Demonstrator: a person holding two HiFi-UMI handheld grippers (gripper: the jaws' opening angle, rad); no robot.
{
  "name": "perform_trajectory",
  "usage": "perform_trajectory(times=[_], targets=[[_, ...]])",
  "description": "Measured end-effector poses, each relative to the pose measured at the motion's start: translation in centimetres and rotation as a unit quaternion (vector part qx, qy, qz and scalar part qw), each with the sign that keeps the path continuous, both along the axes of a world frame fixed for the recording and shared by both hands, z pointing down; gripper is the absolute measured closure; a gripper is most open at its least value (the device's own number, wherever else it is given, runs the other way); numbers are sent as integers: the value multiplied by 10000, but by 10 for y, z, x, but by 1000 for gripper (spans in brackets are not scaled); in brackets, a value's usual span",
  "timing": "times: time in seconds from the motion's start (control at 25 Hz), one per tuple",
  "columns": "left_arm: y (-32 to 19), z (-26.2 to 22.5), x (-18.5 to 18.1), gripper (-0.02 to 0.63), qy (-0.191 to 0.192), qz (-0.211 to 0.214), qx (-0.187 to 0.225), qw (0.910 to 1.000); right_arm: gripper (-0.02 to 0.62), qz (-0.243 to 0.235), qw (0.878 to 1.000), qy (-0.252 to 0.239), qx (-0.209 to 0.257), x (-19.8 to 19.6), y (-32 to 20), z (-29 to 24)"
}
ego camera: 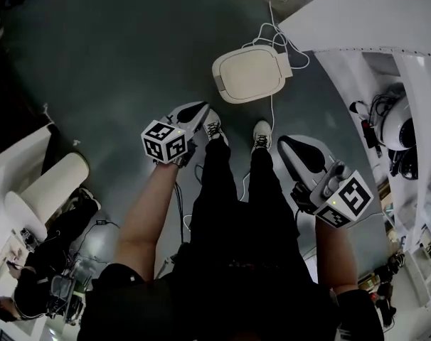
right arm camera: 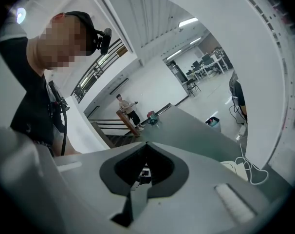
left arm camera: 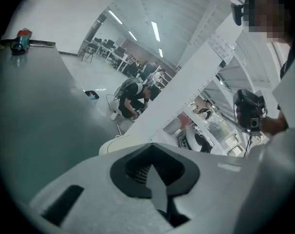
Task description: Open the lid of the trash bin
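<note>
– standing where, the trash bin (ego camera: 251, 73)?
– on the grey floor (ego camera: 130, 48), lid down, just beyond the person's shoes (ego camera: 262, 135).
– jaws?
– left gripper (ego camera: 194, 114) and right gripper (ego camera: 301, 155) both closed on nothing, held clear of the bin.

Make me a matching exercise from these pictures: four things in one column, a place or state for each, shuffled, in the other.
1 trash bin lid
2 left gripper
3 right gripper
4 white cable

A jaws together, at the head view's right
B closed
C lies on the floor by the bin
D jaws together, at the head view's left

Pairs: 1-B, 2-D, 3-A, 4-C
</note>
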State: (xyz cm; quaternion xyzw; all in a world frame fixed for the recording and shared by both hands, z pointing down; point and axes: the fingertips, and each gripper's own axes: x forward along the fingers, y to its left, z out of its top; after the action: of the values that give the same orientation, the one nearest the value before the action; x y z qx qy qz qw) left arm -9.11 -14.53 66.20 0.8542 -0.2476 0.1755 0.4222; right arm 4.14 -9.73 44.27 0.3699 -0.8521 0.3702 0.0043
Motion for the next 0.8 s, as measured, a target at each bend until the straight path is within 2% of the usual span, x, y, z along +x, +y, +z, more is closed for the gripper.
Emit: perform_trajectory(times=[0.36, 0.8], targets=[[-27, 101, 1, 578, -278, -175, -569, 9978, 588, 63, 9980, -19, -629, 5, 2, 63], [-38, 218, 6, 515, -547, -456, -1388, 9878, 588, 104, 9942, -20, -1073, 12, 12, 124]])
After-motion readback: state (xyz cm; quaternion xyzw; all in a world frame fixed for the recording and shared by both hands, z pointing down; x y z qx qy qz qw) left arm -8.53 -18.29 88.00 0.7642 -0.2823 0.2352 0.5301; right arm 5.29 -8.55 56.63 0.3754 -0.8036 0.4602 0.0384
